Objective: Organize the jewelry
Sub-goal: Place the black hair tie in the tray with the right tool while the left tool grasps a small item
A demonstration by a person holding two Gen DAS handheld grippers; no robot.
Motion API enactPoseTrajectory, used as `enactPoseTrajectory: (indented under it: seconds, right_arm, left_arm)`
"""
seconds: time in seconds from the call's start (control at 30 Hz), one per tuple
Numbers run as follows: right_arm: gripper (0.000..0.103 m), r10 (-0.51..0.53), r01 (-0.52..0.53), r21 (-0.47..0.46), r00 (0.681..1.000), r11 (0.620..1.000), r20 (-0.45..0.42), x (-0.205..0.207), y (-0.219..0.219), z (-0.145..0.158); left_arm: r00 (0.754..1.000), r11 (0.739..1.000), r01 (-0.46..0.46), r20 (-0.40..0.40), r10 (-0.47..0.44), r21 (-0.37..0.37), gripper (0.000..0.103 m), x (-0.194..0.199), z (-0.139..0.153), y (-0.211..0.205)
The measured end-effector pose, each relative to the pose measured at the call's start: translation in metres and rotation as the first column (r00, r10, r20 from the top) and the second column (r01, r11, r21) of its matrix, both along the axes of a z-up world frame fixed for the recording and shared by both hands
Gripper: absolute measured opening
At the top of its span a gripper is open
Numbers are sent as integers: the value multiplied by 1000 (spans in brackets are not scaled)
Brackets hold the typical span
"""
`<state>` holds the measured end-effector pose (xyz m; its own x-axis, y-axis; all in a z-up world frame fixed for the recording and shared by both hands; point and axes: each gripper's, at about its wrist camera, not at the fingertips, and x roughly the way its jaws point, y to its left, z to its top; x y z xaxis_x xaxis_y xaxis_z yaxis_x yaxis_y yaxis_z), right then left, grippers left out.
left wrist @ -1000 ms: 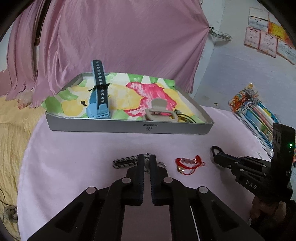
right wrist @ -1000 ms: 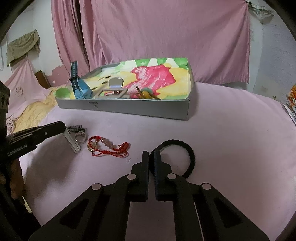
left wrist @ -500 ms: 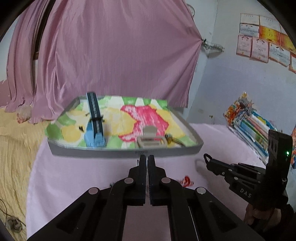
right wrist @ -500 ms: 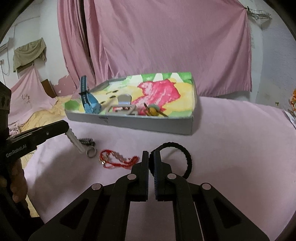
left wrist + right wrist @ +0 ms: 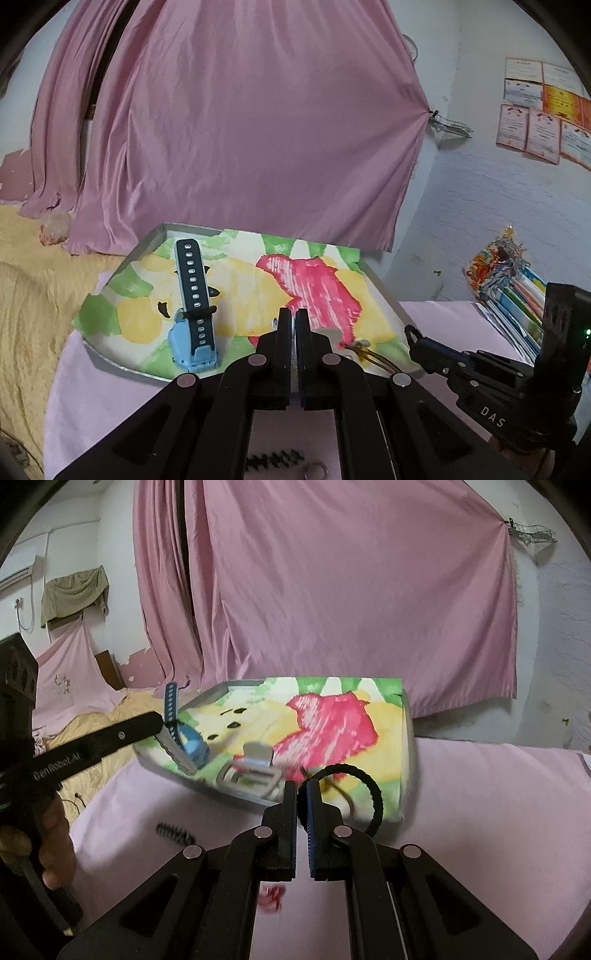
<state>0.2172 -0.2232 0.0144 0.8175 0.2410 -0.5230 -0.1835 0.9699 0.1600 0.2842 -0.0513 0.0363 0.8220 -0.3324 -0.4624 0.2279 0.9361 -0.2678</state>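
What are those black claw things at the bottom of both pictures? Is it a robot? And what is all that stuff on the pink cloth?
It is not a robot. A person holds two grabbing tools, one in each hand. Each tool has two black fingers and a little camera looking along them. So one picture comes from the left gripper and the other from the right gripper. The right one pinches a black loop. The left one pinches a thin silvery strip, and I cannot tell what it is. Ahead sits a tray with a colourful lining, and a blue watch lies in it. On the pink cloth lie a small black coil and a blurry red bracelet.
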Motion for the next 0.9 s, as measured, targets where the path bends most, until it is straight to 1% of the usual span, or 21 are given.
enactPoseTrajectory:
  seconds: [0.1,0.23,0.4,0.57,0.73,0.8,0.83,0.87,0.9]
  right_arm:
    - [5,7,-6,18,1000,1000,-8,16,1,-1]
    - [5,13,-12,34,999,999,-30,32,4,-6]
    - [5,27,-21,63,996,998,-82,46,7,-18]
    - [5,31,-21,83,992,996,-123,54,5,-27]
    - [5,27,-14,97,991,995,-132,55,3,-28]
    - [6,20,-7,98,991,995,-134,55,2,-29]
    - [6,15,-2,97,991,995,-133,55,0,-29]
    - [6,9,4,98,992,995,-129,53,-1,-28]
    - [6,0,12,98,993,995,-122,51,-2,-27]
  left_arm:
    - [999,1000,-7,-37,8,14,2,7,-7,-2]
    - [997,999,-14,-78,18,50,3,12,-16,-5]
    - [992,997,-29,-120,37,71,3,17,-23,-6]
    - [988,995,-43,-142,55,85,3,19,-25,-4]
    - [988,994,-42,-145,57,103,3,15,-24,-5]
    - [988,993,-42,-142,57,110,8,12,-23,-6]
    - [989,993,-40,-137,55,108,17,10,-22,-5]
    - [990,994,-41,-132,55,104,33,8,-21,-5]
    - [991,995,-45,-125,57,94,41,5,-20,-3]
